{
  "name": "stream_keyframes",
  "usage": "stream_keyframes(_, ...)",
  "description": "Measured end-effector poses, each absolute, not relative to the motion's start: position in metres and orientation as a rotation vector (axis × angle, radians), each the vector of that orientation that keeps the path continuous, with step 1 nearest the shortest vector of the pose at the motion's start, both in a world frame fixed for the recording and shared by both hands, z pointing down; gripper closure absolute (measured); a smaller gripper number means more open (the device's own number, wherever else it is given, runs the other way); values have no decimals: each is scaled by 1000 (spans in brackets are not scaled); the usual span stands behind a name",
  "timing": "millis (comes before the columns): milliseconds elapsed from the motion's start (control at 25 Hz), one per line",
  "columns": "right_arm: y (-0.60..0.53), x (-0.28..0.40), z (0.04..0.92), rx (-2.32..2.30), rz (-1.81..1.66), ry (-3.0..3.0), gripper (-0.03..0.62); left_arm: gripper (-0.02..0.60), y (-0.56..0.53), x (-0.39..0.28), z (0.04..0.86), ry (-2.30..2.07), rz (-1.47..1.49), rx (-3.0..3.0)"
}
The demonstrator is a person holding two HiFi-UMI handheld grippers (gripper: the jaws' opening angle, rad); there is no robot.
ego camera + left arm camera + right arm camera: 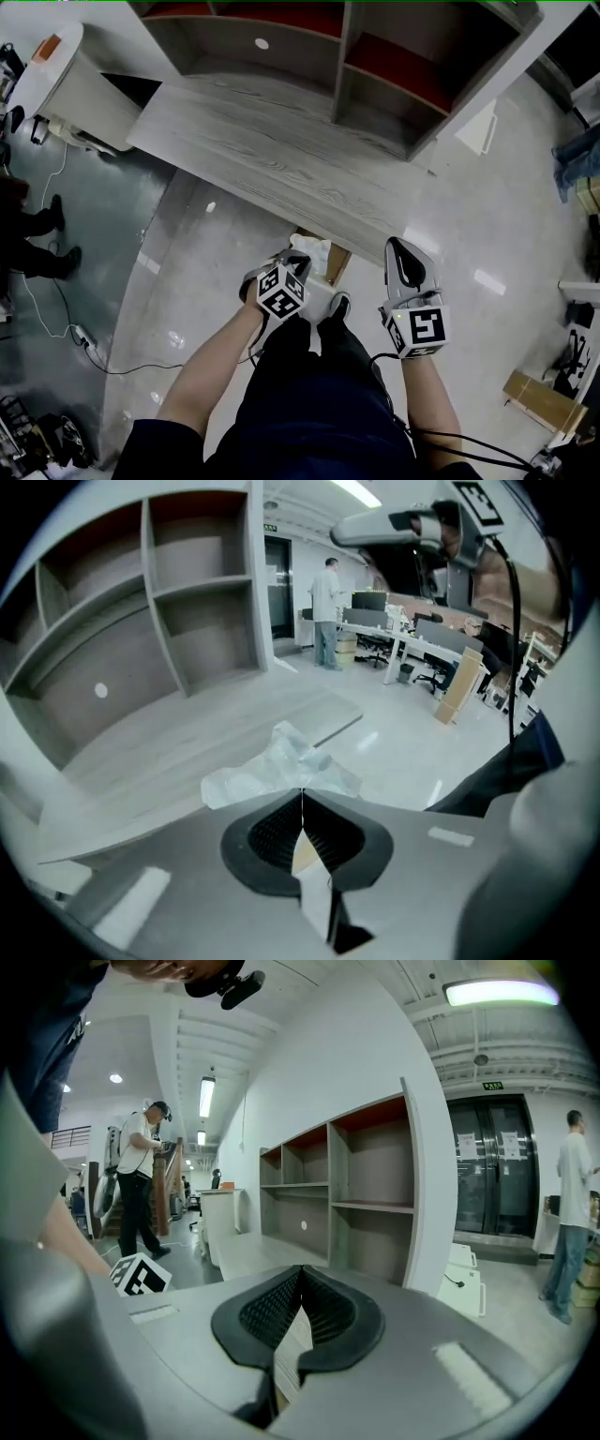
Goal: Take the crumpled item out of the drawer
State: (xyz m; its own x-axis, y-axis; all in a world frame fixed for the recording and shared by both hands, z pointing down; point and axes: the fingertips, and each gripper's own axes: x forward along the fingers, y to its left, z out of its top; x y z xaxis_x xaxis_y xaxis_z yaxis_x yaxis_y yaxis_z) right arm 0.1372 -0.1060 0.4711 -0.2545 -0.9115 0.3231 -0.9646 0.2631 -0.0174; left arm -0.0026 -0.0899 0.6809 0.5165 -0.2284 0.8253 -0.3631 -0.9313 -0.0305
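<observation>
The crumpled item is a wad of thin white plastic or paper. It sticks out from the tips of my left gripper, which is shut on it just in front of the desk's front edge. In the left gripper view the crumpled item bulges beyond the closed jaws of the left gripper, above the desk top. A brown sliver of the open drawer shows under the desk edge, right beside the wad. My right gripper hovers to the right, shut with nothing in it; the right gripper points at the shelves.
A grey wood desk top runs across in front, with an open shelf unit behind it. A white power strip and cable lie on the glossy floor at left. People stand in the office beyond, one at far desks.
</observation>
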Motion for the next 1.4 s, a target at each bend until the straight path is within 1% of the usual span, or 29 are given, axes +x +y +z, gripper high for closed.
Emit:
stream_keyframes(160,-115,126,460,1712,274,-2325,588,575,-114,-13,650,-638,1304,2617)
stream_keyframes(440,-131,116,436,1700,208,-2368,588,577,-188,-39,614,-837,1263,2615)
stream_keyframes(640,-135,127,429,1740,187,-2341,588,575,-238,-31,603,-872,1240,2618)
stream_keyframes(760,-136,138,428,1772,191,-2312,588,575,-258,-20,614,-840,1247,2587)
stream_keyframes(1160,-123,175,449,1876,286,-2180,588,575,-292,3,688,-706,1308,2413)
stream_keyframes(1400,-120,182,460,1896,328,-2147,588,572,-300,6,707,-716,1334,2341)
